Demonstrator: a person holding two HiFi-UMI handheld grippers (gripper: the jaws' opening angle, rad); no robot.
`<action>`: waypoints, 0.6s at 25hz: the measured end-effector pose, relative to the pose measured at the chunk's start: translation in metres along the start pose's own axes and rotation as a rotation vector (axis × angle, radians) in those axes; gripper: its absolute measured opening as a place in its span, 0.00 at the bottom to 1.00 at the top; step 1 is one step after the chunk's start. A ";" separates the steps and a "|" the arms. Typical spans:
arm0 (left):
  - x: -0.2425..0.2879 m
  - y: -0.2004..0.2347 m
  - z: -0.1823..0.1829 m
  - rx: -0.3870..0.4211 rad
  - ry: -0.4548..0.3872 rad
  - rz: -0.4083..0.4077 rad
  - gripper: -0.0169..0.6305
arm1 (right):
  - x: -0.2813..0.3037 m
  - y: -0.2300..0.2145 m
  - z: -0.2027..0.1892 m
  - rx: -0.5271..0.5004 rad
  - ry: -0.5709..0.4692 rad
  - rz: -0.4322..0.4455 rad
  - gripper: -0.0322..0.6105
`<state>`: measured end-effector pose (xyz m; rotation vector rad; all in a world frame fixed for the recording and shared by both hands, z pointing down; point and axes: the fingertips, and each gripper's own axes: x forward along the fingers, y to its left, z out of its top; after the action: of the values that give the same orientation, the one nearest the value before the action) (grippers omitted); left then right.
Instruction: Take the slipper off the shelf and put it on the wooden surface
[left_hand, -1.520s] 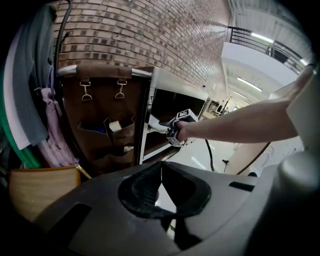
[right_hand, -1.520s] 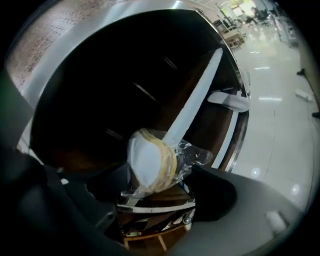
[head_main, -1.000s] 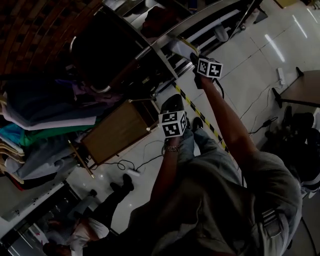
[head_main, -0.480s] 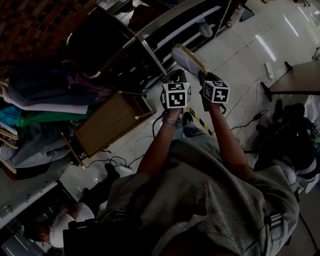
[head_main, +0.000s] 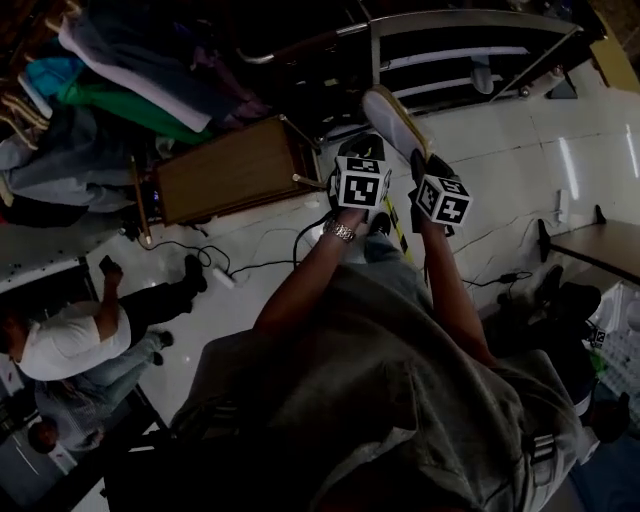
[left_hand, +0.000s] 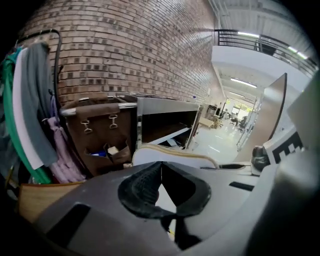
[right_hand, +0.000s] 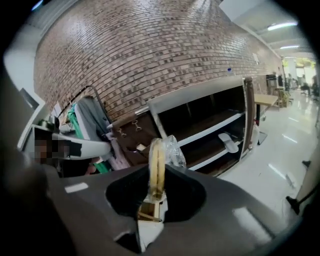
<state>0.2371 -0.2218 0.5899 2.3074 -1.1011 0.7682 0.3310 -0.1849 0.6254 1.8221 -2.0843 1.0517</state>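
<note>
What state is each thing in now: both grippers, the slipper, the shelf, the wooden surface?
Right gripper: fingers shut on the slipper's edge.
Left gripper: fingers shut, nothing between them.
Slipper: off the shelf, held in the air.
Shelf: open-fronted, with a second slipper lying on it.
Wooden surface: no slipper on it yet.

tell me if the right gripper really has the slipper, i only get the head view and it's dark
Observer: Yes. In the right gripper view the right gripper is clamped on the slipper, edge-on, by its yellowish sole rim.
Operator: is the left one gripping it too
Observer: No. The left gripper view shows the left gripper with its jaws together and nothing between them; the slipper lies just past its tips.
Operator: anything on the slipper
Observer: Clear plastic wrap is bunched against it.
</note>
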 end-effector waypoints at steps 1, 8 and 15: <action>-0.008 0.015 -0.005 -0.020 -0.007 0.020 0.04 | 0.004 0.018 -0.008 -0.021 0.015 0.022 0.15; -0.099 0.121 -0.065 -0.102 -0.034 0.112 0.03 | 0.034 0.154 -0.075 -0.131 0.105 0.119 0.15; -0.216 0.246 -0.181 -0.166 0.003 0.182 0.03 | 0.048 0.308 -0.157 -0.171 0.130 0.097 0.15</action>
<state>-0.1246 -0.1321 0.6224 2.0885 -1.3355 0.7169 -0.0123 -0.1286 0.6485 1.5453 -2.1316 0.9542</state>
